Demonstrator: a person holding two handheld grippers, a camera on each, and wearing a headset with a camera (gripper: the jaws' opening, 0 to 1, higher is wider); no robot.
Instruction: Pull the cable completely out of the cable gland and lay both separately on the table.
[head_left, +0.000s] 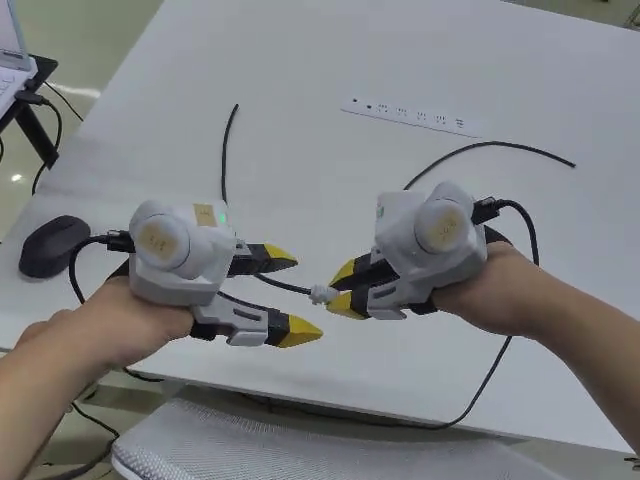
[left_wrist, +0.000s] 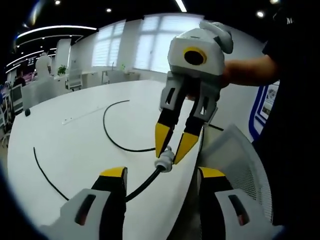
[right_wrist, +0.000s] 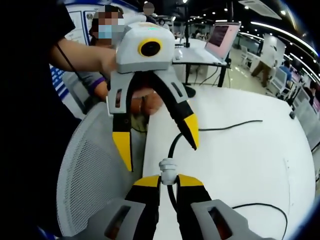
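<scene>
Head view: the right gripper (head_left: 342, 290) has its yellow tips clamped on the little white cable gland (head_left: 322, 294), held in the air over the table (head_left: 400, 60) close to its near edge. The black cable (head_left: 224, 160) is still in the gland. It comes out the left side, passes between the jaws of the left gripper (head_left: 290, 293), then runs along the table toward the far edge. The left gripper's jaws are spread wide and aren't gripping anything. There's a white power strip (head_left: 410, 115) lying toward the far edge, a second black strand (head_left: 500, 147) curving on the table behind the right gripper, and a mesh chair (head_left: 250, 440) just below the near edge.

Left gripper view: the left gripper (left_wrist: 162, 174) is wide apart here too, one tip on each side of the cable (left_wrist: 142, 185), and neither looks to be touching it. The right gripper (left_wrist: 172, 147) comes down from above and pinches the cable gland (left_wrist: 164, 161) right by the table (left_wrist: 75, 150) edge.

Right gripper view: the right gripper (right_wrist: 168, 181) is closed up tight on the cable gland (right_wrist: 168, 170), which sticks up between its tips. The cable (right_wrist: 225, 125) loops out of it and trails off across the table (right_wrist: 240, 165). The left gripper (right_wrist: 159, 142) faces it with jaws splayed, just past the gland. The mesh chair (right_wrist: 85, 170) sits off the table edge.
</scene>
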